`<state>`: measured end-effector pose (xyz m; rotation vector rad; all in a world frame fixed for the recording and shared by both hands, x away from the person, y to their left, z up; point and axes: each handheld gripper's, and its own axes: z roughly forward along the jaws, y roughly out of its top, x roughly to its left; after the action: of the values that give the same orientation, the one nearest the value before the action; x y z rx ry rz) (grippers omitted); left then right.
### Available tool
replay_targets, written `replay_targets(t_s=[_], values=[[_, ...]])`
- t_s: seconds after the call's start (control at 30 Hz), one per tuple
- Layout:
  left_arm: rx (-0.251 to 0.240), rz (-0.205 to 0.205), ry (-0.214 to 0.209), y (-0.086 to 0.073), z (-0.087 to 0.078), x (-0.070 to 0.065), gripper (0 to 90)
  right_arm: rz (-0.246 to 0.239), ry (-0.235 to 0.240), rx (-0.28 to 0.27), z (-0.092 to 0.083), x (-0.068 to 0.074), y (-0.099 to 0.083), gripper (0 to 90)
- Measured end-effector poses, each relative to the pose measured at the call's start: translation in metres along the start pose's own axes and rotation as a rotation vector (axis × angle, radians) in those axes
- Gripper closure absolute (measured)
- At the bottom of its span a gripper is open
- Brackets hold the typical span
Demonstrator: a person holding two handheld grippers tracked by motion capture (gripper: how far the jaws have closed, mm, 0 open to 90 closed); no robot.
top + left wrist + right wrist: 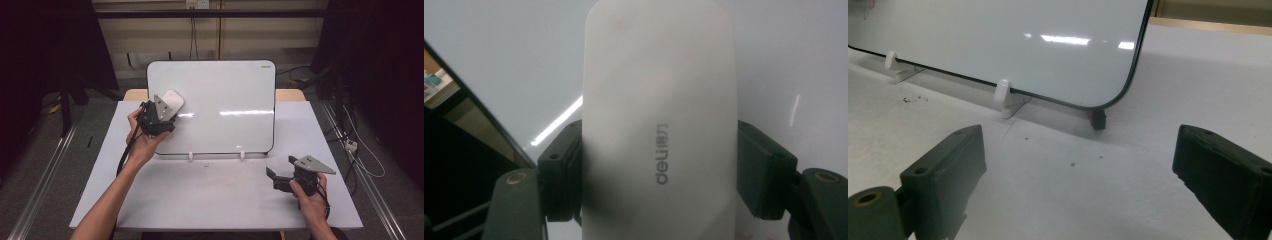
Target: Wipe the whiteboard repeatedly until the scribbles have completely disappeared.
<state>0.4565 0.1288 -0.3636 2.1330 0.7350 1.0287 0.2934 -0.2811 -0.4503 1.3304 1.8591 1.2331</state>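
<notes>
**Eraser clamped against whiteboard, right gripper idle**

While the right gripper (281, 176) is held low over the table (210, 195) at the near right, its jaws are spread wide with nothing between them. It is gripped from behind by the right hand (311, 196), and a grey plate (314, 164) is carried on top. Ahead of its jaws, in the right gripper view, bare white table (1068, 190) is seen, then the bottom edge of the whiteboard (998, 40), which is propped on two white clips (1003, 95). A small dark block with a red part (1097, 119) is seen under the board's rounded corner, just beyond the jaws' gap.

Farther off and to the left, the left gripper (161, 116) is raised by the left hand (140, 142) to the whiteboard (225, 100). Its jaws are closed on a white eraser (171, 101), which is pinched by its long sides. In the left gripper view the eraser (659, 120) rises from between the two black pads (764, 175) and is marked "deli" in grey. Beyond it lies the board's surface (504, 55), with the black frame edge running off to the gripper's left. The eraser is held at the board's upper left area; whether it is pressed flat on the surface cannot be told.
</notes>
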Motion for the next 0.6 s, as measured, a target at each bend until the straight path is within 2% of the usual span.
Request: replay_targets(t_s=[0.13, 0.27, 0.47, 0.6], values=[[0.002, 0.017, -0.018, -0.002, 0.001, -0.015, 31.2, -0.001, -0.001, -0.001, 0.0, 0.0, 0.0, 6.8], [0.007, 0.05, -0.034, -0.001, 0.002, -0.032, 31.1, -0.001, -0.002, 0.0, 0.0, 0.0, 0.0, 6.8], [0.014, 0.128, -0.058, -0.004, 0.002, -0.059, 31.1, -0.001, 0.001, -0.002, 0.0, 0.0, 0.0, 6.9], [0.019, 0.164, -0.062, -0.01, 0.0, -0.074, 31.1, -0.002, 0.003, -0.003, -0.001, 0.0, 0.0, 6.8]])
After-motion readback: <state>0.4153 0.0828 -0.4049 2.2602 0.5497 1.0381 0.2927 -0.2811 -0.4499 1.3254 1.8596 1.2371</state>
